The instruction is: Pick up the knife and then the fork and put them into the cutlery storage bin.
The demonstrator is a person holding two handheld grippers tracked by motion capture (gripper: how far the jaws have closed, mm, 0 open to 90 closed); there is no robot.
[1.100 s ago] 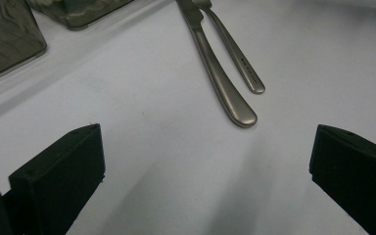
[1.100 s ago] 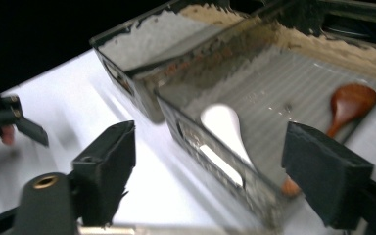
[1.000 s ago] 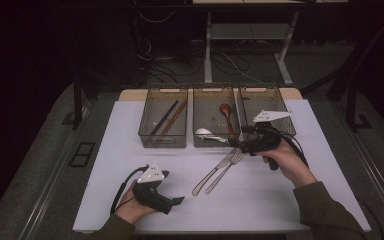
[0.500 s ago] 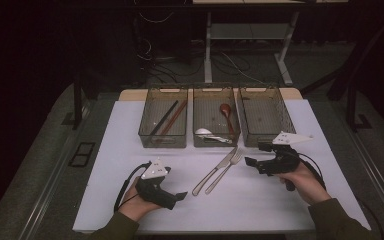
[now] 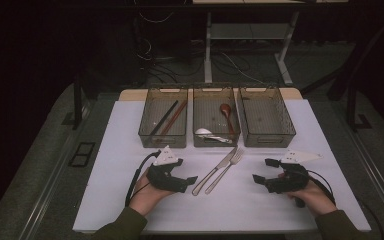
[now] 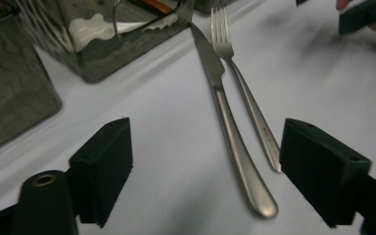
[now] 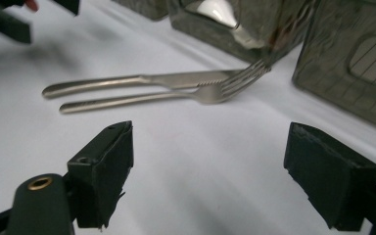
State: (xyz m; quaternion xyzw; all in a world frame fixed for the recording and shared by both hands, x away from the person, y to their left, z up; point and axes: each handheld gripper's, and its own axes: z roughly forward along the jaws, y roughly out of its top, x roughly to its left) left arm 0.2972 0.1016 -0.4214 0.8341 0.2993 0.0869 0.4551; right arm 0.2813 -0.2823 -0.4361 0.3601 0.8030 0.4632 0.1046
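A steel knife (image 5: 215, 167) and fork (image 5: 226, 169) lie side by side on the white mat (image 5: 130, 150), handles toward me. My left gripper (image 5: 185, 182) is just left of the handle ends. Its jaws are open and have just been closing, pressing on nothing. In the left gripper view the knife (image 6: 225, 112) and fork (image 6: 247, 98) run ahead of the left gripper (image 6: 205, 171). My right gripper (image 5: 264, 171) stands open to the right of the cutlery, empty. From the right gripper (image 7: 208, 178) the knife (image 7: 142, 81) and fork (image 7: 152, 99) lie crosswise.
Three smoky trays line the far side of the mat. The left tray (image 5: 145, 131) holds chopsticks, the middle tray (image 5: 196, 131) holds a red spoon and a white one, and the right tray (image 5: 291, 131) has nothing in it. The mat's front edge lies near my wrists.
My right gripper came down from near the right tray toward me and to the right. My left gripper shifted right toward the knife handle, and its jaws narrowed.
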